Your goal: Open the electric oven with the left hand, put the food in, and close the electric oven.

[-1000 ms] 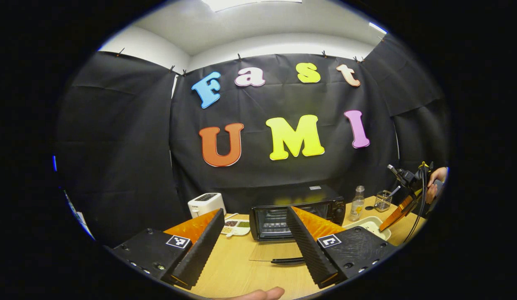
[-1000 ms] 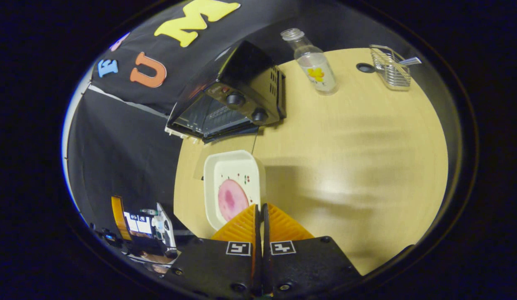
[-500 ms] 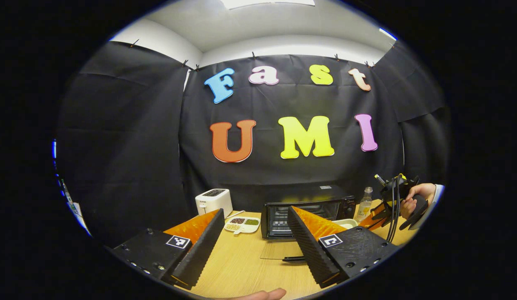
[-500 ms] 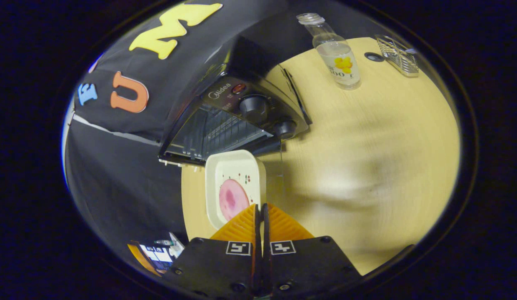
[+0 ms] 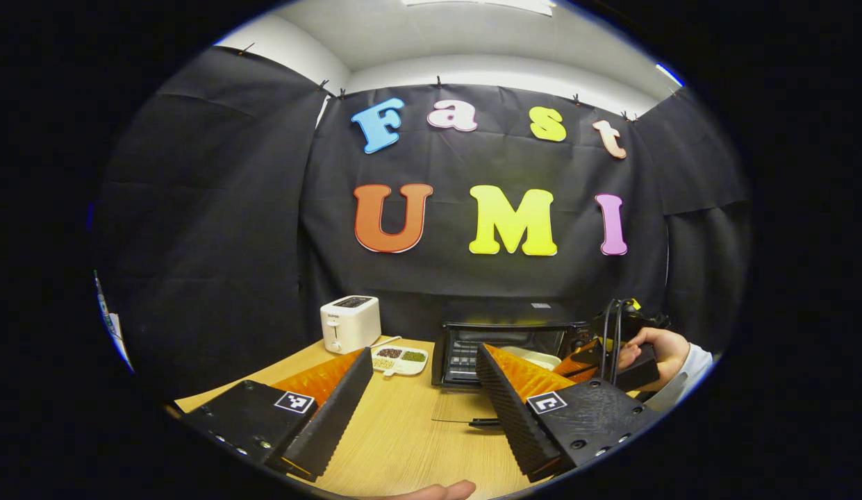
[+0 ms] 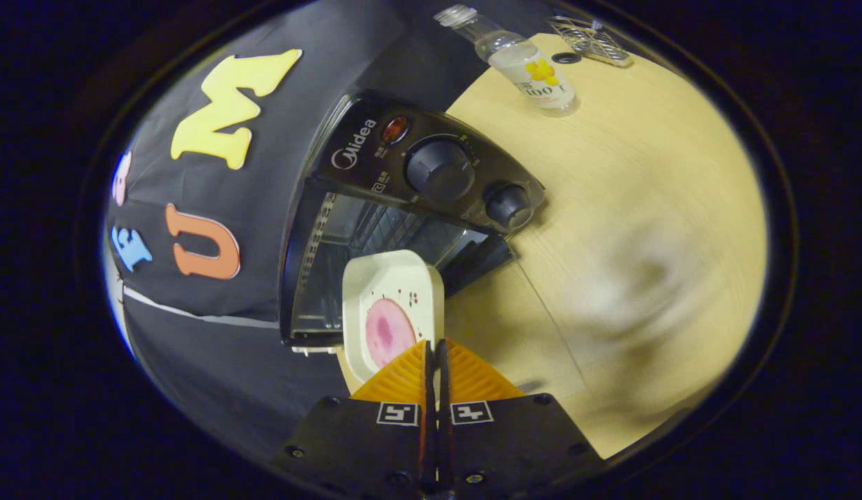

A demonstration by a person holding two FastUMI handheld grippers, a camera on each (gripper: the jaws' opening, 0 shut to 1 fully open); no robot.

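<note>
**Dish at the open oven**

The oven (image 6: pixel 403 187) stands open on the table (image 6: pixel 646 208), its front marked "Midea", with two knobs (image 6: pixel 440 170). The right gripper (image 6: pixel 434 351) pinches the rim of one white dish (image 6: pixel 389 292) with one pink slice (image 6: pixel 385 332), at the oven mouth. The left gripper (image 5: pixel 424 389) is wide apart, holding nothing. One bottle (image 6: pixel 521 59); its label is unclear.

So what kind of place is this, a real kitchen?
Probably a staged recording booth, not a real kitchen: black cloth wall behind a wooden table holding a toaster and an open electric oven.
</note>
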